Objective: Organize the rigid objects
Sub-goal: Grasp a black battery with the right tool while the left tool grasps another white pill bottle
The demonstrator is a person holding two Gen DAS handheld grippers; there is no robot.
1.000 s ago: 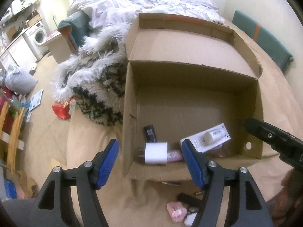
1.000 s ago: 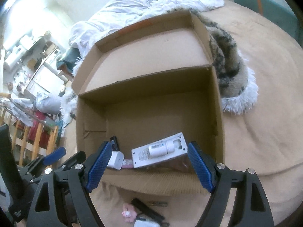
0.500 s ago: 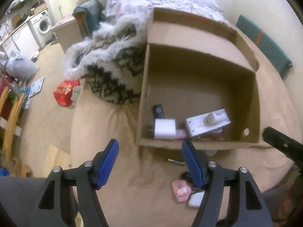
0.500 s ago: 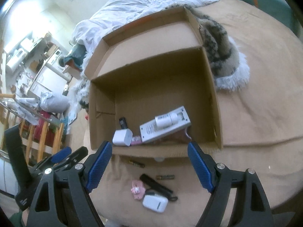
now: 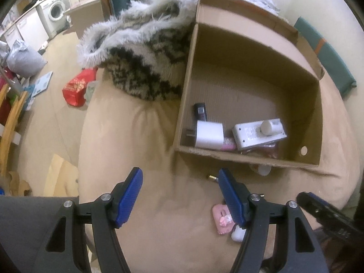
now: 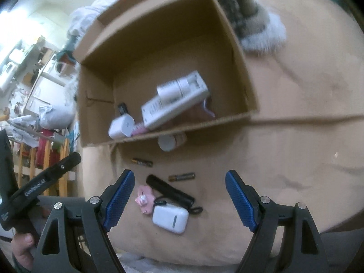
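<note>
An open cardboard box lies on a tan bed. Inside it are a white charger, a white carton with a small bottle on top, and a small black item. In front of the box lie a white earbud case, a pink item, a black stick, two batteries and a white-capped bottle. My left gripper is open and empty. My right gripper is open and empty above the loose items.
A furry black-and-white throw lies left of the box, with white bedding behind. The bed's left edge drops to a floor with a red bag and a washing machine. A teal cushion is at the far right.
Both grippers have pulled back from the box toward me, so the loose items in front of it have come into view. Both stay open and empty.
</note>
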